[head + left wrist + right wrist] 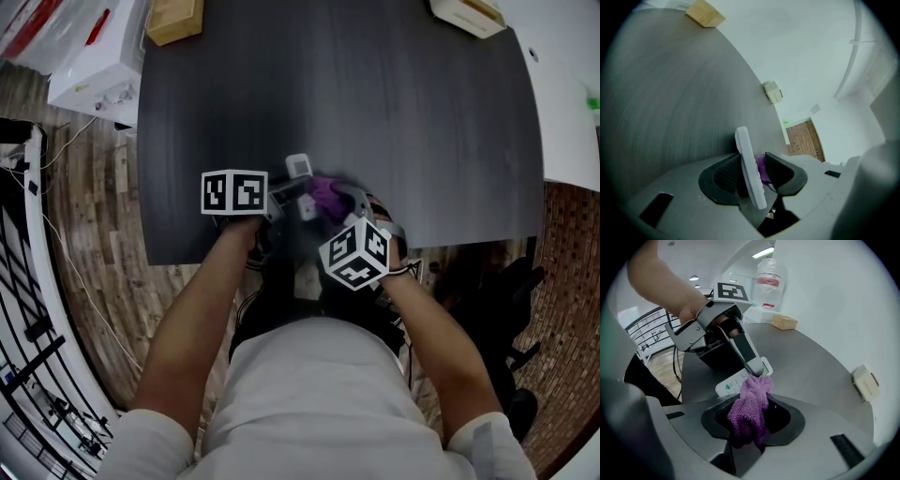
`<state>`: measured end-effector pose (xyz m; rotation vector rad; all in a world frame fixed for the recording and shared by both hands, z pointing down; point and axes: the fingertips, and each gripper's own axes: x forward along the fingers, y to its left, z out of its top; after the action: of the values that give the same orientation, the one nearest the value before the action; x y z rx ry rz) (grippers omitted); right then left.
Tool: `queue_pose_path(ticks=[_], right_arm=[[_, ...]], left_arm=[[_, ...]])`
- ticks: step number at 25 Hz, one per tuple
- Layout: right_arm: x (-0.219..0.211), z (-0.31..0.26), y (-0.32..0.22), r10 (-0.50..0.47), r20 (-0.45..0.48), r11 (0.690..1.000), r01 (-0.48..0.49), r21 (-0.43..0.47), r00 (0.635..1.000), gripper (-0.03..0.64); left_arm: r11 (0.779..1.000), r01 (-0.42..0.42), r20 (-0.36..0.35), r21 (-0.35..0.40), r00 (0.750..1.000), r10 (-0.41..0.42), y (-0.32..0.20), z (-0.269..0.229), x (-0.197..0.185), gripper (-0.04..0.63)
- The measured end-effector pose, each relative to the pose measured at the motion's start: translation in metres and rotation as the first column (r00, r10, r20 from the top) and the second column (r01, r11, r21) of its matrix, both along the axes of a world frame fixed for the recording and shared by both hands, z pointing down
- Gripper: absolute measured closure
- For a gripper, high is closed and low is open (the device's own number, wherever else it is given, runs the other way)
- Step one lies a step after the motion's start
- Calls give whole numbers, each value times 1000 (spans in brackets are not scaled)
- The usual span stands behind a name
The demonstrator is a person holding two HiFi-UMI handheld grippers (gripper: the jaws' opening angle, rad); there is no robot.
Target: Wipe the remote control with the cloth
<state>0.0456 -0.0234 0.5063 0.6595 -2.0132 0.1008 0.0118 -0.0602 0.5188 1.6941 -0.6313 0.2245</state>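
A white remote control [750, 164] stands on edge between the jaws of my left gripper [753, 172]. A gap with purple cloth [762, 168] in it shows on the remote's right side, so the pads do not clamp it. My right gripper [751, 422] is shut on the bunched purple cloth [750, 408], whose tip touches the remote [732, 383] beside a left finger [749, 357]. In the head view both grippers meet near the table's front edge, with the remote [298, 167] and the cloth [326, 195] between them.
The dark table [375, 112] carries a wooden block [173, 19] at its far left corner and a pale box [467, 14] at its far right. A white appliance [98, 66] sits off the table's left. The table's front edge lies just under the grippers.
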Motion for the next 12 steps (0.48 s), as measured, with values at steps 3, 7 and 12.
queue_pose_path(ticks=[3,7,12], right_arm=[[1,0,-1,-9,-1,1000,9,6,1000,488],[2,-4,-1,20,52,1000,-19,-14,998,488],[18,-20,-5,183,212,981,-165,-100,960,486]], left_arm=[[1000,-24,11,-11,1000,24,-2,2,1,435],[999,-17,10,-43,1000,18,0,5,-1,494],[999,8,-53,-35,999,-10,1,0,-4,502]])
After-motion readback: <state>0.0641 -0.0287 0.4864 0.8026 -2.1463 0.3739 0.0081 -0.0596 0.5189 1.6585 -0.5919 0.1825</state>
